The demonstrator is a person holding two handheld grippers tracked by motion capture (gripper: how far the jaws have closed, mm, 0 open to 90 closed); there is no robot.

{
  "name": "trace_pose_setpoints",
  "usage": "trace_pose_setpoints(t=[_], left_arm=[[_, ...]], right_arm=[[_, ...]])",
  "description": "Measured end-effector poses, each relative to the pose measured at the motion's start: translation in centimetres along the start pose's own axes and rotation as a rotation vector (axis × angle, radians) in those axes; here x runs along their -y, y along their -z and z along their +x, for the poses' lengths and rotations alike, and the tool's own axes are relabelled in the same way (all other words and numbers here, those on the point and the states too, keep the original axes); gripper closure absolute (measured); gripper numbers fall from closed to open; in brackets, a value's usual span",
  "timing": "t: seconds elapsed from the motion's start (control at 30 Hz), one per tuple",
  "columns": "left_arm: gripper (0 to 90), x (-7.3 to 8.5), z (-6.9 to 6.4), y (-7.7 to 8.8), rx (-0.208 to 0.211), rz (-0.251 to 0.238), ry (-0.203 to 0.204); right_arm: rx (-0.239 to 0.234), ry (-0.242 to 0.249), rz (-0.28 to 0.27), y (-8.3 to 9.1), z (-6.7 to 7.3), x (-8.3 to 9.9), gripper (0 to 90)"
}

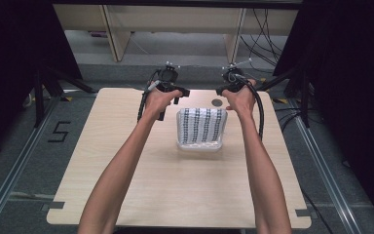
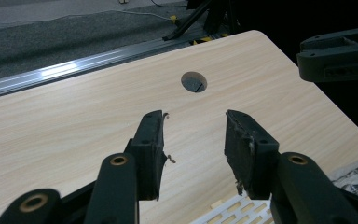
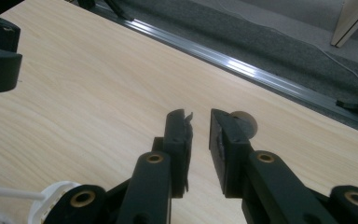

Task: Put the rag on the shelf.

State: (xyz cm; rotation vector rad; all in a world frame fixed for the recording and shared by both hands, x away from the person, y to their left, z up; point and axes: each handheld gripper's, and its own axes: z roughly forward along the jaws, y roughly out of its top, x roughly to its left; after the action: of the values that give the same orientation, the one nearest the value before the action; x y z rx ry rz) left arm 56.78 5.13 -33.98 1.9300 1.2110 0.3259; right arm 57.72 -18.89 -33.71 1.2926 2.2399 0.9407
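**Q:** How were the arms sitting?

**A:** Both forearms came up from the bottom of the high view, stretched nearly straight toward the far edge of the wooden table (image 1: pixel 126 195). The left hand (image 1: pixel 158 100) and right hand (image 1: pixel 241 99) each held a gripper over the far end, on either side of the white slotted basket (image 1: pixel 200 145).

**Q:** And the tongs themselves?

**A:** The left gripper (image 2: pixel 193 140) had its jaws wide apart with nothing between them, just bare tabletop and the round hole (image 2: pixel 194 81) further out. The right gripper (image 3: pixel 199 133) was spread too, but with a narrower gap, also holding nothing.

**Q:** Where was the basket stuff?

**A:** The basket sat mid-table, closer to the far side, with a black-and-white patterned cloth (image 1: pixel 202 124) lying in it. Its slotted rim peeked in at the bottom of the left gripper view, just beside that gripper's jaws.
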Motion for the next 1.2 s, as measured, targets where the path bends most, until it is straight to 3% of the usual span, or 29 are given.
trace_pose_setpoints(t=[0.23, 0.4, 0.43, 0.7, 0.8, 0.83, 0.9, 1.0, 1.2], left_arm=[[57.1, 0.2, 0.5, 0.6, -0.005, -0.005, -0.002], [56.7, 0.4, 0.9, 1.3, -0.005, -0.016, 0.003], [56.2, 0.4, 1.0, 1.5, -0.003, -0.017, 0.007], [52.6, 0.7, 1.2, 2.6, 0.013, -0.021, 0.005], [51.9, 0.7, 1.2, 3.0, 0.007, -0.025, -0.004], [51.5, 0.8, 1.2, 3.1, 0.006, -0.025, -0.008], [49.6, 0.8, 1.1, 3.2, 0.009, -0.026, -0.008], [41.8, 0.8, 0.8, 3.6, 0.02, -0.032, -0.007], [31.0, 1.4, 0.5, 4.7, 0.039, -0.019, -0.01]], right_arm=[[0.005, -0.007, 0.005, 0.3, 0.0, 0.0, 76.1], [0.003, 0.019, -0.005, 0.6, -0.3, 0.1, 75.0], [-0.016, 0.007, -0.004, 0.6, -0.3, 0.1, 74.8], [-0.017, 0.0, -0.02, 1.5, -0.6, 0.7, 70.8], [-0.022, 0.0, -0.032, 1.8, -0.7, 0.8, 66.8], [-0.023, -0.022, -0.026, 2.0, -0.5, 0.8, 66.3], [-0.025, -0.011, -0.034, 2.3, -0.6, 0.9, 63.6], [-0.014, -0.032, -0.041, 2.7, -0.5, 1.0, 52.0], [-0.026, -0.029, -0.067, 4.0, -0.3, 1.4, 39.4]])
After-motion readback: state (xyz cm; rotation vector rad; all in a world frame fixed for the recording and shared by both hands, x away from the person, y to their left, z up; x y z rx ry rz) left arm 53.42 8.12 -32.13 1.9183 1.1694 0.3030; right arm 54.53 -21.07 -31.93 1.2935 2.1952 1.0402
